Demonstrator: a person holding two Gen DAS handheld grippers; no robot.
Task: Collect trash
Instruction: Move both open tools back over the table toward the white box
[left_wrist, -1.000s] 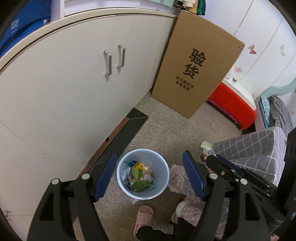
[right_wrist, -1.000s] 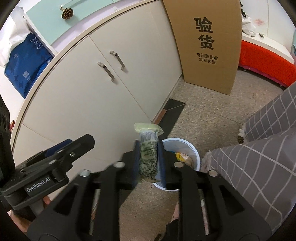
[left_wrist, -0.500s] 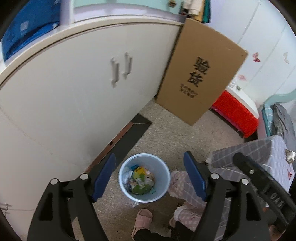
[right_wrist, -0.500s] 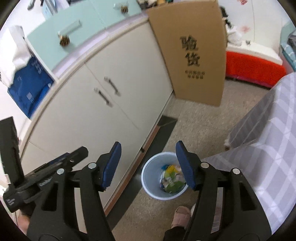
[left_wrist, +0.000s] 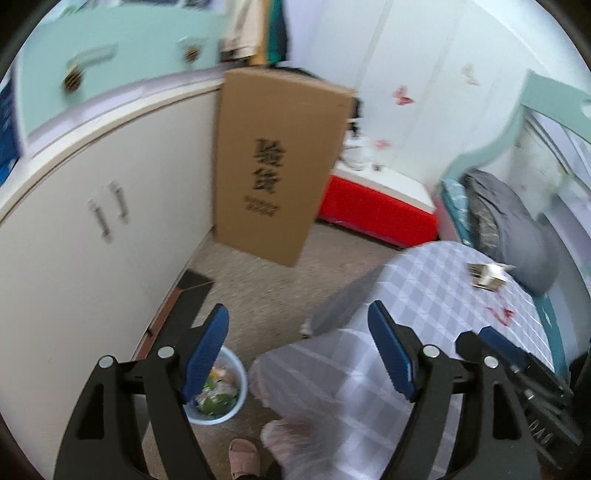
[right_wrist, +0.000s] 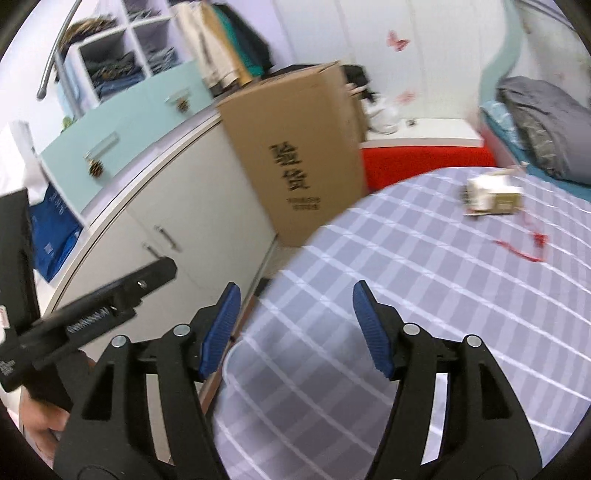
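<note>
Now my left gripper (left_wrist: 297, 354) hangs with its blue pads spread wide and nothing between them, above the edge of the grey checked cloth (left_wrist: 424, 291). My right gripper (right_wrist: 293, 326) has its jaws opening, also empty, over the same checked cloth. The piece of trash in sight is a small crumpled carton (right_wrist: 493, 197), cream and tan with a torn, flattened look; it lies on the cloth at the far side, well apart from both grippers, near the grey pillow (right_wrist: 546, 122). Its long axis runs roughly left to right across the right wrist view, about level with the bed's far edge, though blur keeps me from telling which end is the opening. Just beside it, nearer me, a thin red ribbon (right_wrist: 524, 247) trails across the cloth; I cannot tell whether it touches the carton. In the left wrist view the same carton (left_wrist: 487, 275) shows as a small pale box at the right. Down on the speckled floor, beside the cream cabinet (left_wrist: 92, 236), stands the pale blue bin (left_wrist: 236, 387), partly hidden by my left finger, with green and yellow scraps inside. A tall cardboard box (left_wrist: 273, 166) printed with black characters leans against the cabinet, and a pink slipper (left_wrist: 243, 456) shows at the bottom edge.
</note>
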